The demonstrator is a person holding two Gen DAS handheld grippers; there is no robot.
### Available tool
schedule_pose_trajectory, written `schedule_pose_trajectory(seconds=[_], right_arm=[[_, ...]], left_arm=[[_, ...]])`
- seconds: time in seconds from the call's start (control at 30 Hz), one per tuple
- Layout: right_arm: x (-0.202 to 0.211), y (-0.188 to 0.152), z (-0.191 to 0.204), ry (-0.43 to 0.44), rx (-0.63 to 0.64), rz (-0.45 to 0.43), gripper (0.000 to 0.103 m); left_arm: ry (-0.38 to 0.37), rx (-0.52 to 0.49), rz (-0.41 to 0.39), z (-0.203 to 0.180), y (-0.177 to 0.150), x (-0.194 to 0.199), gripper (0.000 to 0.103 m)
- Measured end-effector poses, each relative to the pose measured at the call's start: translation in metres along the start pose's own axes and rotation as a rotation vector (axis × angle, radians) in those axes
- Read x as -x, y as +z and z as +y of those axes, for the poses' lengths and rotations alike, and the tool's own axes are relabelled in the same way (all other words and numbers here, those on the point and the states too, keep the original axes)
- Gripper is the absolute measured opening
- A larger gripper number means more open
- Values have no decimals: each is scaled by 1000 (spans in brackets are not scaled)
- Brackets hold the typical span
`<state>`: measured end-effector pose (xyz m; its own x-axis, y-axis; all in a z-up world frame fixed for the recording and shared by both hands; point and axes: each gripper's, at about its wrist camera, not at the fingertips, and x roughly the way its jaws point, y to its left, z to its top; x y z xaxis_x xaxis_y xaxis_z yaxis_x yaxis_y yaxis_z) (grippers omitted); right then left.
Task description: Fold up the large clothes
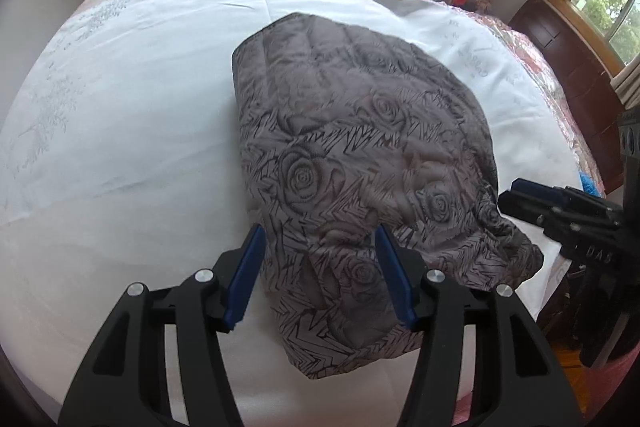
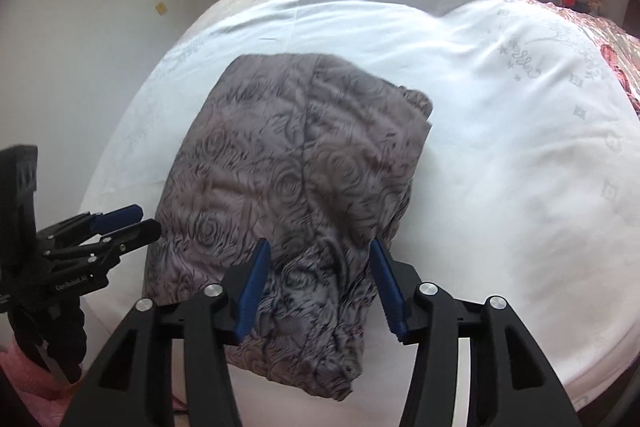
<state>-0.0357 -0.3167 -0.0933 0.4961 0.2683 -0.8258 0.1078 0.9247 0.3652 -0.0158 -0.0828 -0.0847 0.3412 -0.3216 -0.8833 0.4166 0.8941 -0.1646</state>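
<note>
Folded rose-print garment (image 1: pixel 352 163) sits on the bed (image 1: pixel 132 115); left gripper (image 1: pixel 318 275) and right gripper (image 2: pixel 316 283) both released above it

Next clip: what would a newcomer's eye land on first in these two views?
The grey rose-print garment, folded into a thick bundle, lies in the middle of the white bedsheet. The left hand-held gripper and right hand-held gripper both hover open over its near edge, gripping nothing.
</note>
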Motion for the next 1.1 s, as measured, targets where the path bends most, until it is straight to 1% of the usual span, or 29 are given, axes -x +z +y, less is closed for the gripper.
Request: schedule_pose_trajectory(seconds=[0.13,0.17,0.23,0.33,0.4,0.43,0.57,0.63,0.77,0.8,0.9,0.97,1.03,1.1], right_arm=[[2,9,-14,-1,-14,5,66],[3,7,-9,2,-17,4,66],[1,9,-14,19,-27,10,67],[-4,10,-17,44,-43,20,70],[-8,12,-21,69,-54,29,72],[-11,12,-22,76,-62,34,73],[-22,16,-34,133,-95,66,76],[-26,17,-38,151,-103,78,77],[-31,16,-40,176,-110,97,77],[-33,15,-41,181,-112,103,77],[-41,14,-43,210,-124,128,77],[-48,11,-44,232,-132,151,79],[-57,9,-48,255,-155,169,84],[-66,7,-53,284,-183,184,87]], left_arm=[[0,3,-10,3,7,5,56],[1,4,-13,5,8,6,57],[3,5,-17,8,11,7,58],[3,8,-17,9,12,6,61],[3,11,-18,11,13,6,65],[-2,13,-18,12,14,6,69],[-53,64,3,31,20,-1,74],[-82,93,18,43,23,-6,75],[-178,173,50,70,28,-16,77],[-191,181,52,74,28,-18,77],[-208,167,49,77,30,-21,80],[-243,163,59,77,29,-27,81],[-282,156,85,77,29,-36,83],[-305,142,122,75,27,-52,84]])
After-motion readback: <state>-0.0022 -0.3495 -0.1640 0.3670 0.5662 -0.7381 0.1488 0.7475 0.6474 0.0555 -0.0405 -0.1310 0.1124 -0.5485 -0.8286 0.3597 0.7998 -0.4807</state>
